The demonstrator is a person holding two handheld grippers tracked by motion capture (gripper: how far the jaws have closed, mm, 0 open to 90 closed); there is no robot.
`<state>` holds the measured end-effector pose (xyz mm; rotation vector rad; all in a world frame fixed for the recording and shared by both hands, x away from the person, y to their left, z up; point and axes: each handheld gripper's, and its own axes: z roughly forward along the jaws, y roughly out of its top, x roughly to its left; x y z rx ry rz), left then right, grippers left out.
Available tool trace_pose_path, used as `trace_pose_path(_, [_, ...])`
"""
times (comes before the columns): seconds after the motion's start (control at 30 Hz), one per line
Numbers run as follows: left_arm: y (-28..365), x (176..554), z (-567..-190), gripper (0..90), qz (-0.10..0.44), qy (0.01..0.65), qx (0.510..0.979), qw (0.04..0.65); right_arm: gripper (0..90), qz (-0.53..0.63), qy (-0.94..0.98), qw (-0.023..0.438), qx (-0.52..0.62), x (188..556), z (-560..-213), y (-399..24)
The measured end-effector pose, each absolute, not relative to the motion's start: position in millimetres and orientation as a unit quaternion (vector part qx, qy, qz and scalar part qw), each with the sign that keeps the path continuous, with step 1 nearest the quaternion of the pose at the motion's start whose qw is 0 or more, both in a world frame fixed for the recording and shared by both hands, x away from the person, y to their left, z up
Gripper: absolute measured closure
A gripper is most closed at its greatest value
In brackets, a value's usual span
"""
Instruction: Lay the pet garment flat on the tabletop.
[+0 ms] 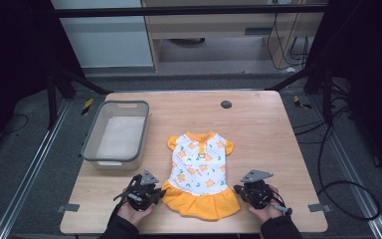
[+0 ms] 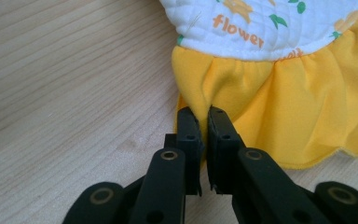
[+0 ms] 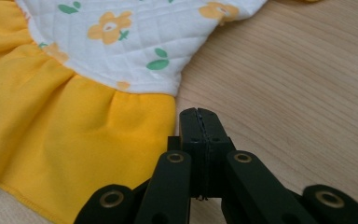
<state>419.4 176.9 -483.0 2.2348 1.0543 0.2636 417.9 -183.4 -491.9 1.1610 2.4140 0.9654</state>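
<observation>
A small dress (image 1: 199, 167) lies flat on the wooden table (image 1: 263, 134), with its white flower-print top towards the far side and its yellow skirt towards the near side. My left gripper (image 1: 159, 192) is at the skirt's left edge. In the left gripper view its jaws (image 2: 205, 113) stand pressed together on a fold of the yellow skirt (image 2: 279, 107). My right gripper (image 1: 238, 189) is at the skirt's right edge. In the right gripper view it (image 3: 198, 112) is shut just beside the yellow hem (image 3: 98, 130), over bare wood, with no cloth seen between the jaws.
A grey plastic bin (image 1: 92, 134) stands at the table's left, beyond my left hand. A round black cap (image 1: 226, 104) sits in the tabletop near the far edge. Bare wood lies right of the dress. Cables trail on the floor at the right.
</observation>
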Motion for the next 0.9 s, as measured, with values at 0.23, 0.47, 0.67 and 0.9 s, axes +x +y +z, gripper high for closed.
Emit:
trace_pose_path(0.23, [176, 420, -485, 62.6, 0.127, 0.392, 0.852, 0.324, 90.0, 0.355, 0.833, 0.151, 0.397, 417, -489, -184])
trace_pose_path(0.47, [180, 410, -455, 59.3, 0.168, 0.369, 0.819, 0.406, 90.0, 0.406, 0.809, 0.155, 0.396, 413, -480, -189])
trace_pose_path(0.67, [166, 419, -444, 72.1, 0.174, 0.348, 0.821, 0.418, 90.0, 0.424, 0.805, 0.143, 0.389, 412, -480, -182])
trace_pose_path(0.9, [131, 447, -460, 78.4, 0.166, 0.319, 0.85, 0.385, 90.0, 0.434, 0.812, 0.123, 0.37, 410, -485, -166])
